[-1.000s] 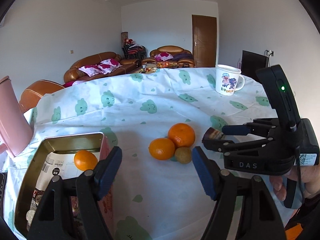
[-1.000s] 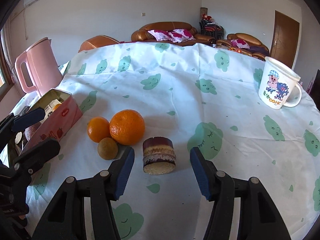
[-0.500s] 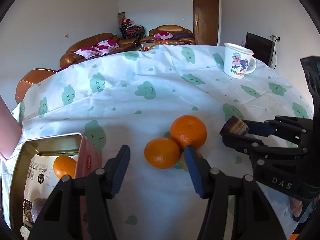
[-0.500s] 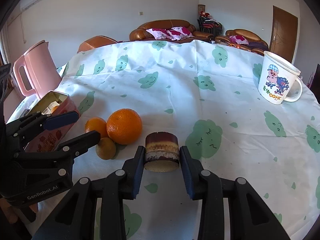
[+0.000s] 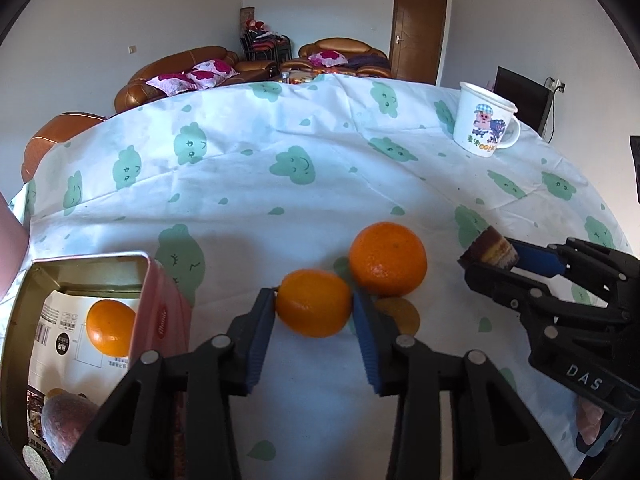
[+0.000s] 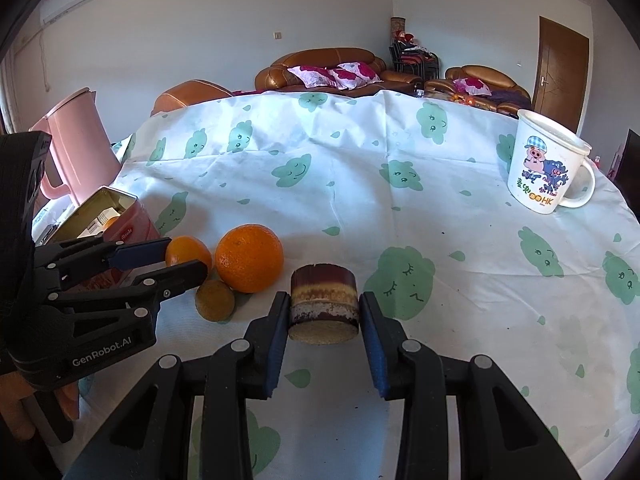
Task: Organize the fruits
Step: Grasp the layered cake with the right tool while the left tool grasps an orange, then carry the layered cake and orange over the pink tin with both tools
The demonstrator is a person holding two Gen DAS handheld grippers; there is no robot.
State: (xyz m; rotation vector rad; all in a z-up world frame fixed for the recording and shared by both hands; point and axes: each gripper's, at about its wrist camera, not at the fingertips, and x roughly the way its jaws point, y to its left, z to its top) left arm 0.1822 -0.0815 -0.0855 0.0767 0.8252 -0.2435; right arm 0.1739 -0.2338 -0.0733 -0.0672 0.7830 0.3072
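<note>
Fingers [image 5: 262, 316] of the left gripper [image 5: 313, 312] pressed against both sides of a small orange [image 5: 314, 303] resting on the bench [image 5: 280, 200], clamped on it. Just behind and touching: a larger orange [image 5: 387, 258]; a small brownish fruit [image 5: 400, 314] partly hidden behind the right finger. Left of these, an open pink tin [image 5: 160, 312] with another orange [image 5: 109, 327] inside on printed paper. Fingers [image 6: 276, 336] of the right gripper [image 6: 324, 316] closed on a layered cake piece [image 6: 323, 304], standing on the cloud-print cloth beside the larger orange. Farther off: a cartoon mug [image 6: 548, 168] at right, a pink kettle [image 6: 76, 148] at left.
</note>
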